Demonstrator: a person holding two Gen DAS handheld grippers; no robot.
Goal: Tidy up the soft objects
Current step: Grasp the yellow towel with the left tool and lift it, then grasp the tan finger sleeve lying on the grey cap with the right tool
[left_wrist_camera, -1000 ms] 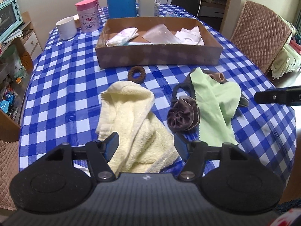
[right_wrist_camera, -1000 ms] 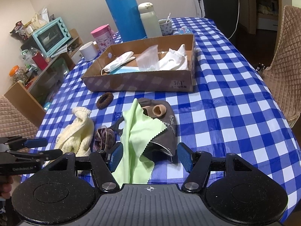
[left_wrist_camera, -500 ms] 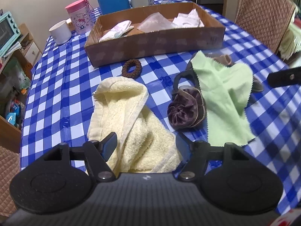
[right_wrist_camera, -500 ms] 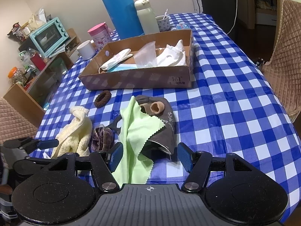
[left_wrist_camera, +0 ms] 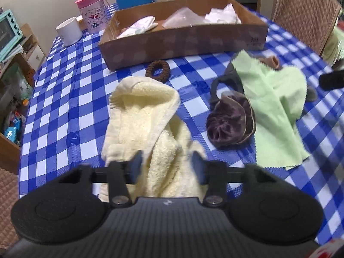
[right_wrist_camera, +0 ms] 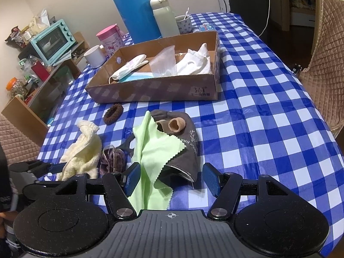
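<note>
A cream towel [left_wrist_camera: 148, 120] lies crumpled on the blue checked tablecloth; it also shows in the right wrist view [right_wrist_camera: 83, 152]. My left gripper [left_wrist_camera: 166, 167] is open, its fingers on either side of the towel's near end. A purple scrunchie [left_wrist_camera: 230, 124], a green cloth [left_wrist_camera: 273, 107], a brown hair tie [left_wrist_camera: 158, 71] and a dark grey sock [right_wrist_camera: 185, 148] lie nearby. My right gripper [right_wrist_camera: 172, 179] is open above the green cloth [right_wrist_camera: 154, 150] and sock. A cardboard box [right_wrist_camera: 150, 91] behind holds masks and white socks.
A blue thermos [right_wrist_camera: 133, 10], a white flask [right_wrist_camera: 164, 17], a pink canister [right_wrist_camera: 109, 40] and a white mug [right_wrist_camera: 94, 56] stand behind the box. A quilted chair [right_wrist_camera: 324, 60] is at the right. A shelf with a teal oven [right_wrist_camera: 53, 40] is at the left.
My left gripper has moved forward and down onto the cream towel, and its fingers have come closer together around the towel's near end. My right gripper has barely moved.
</note>
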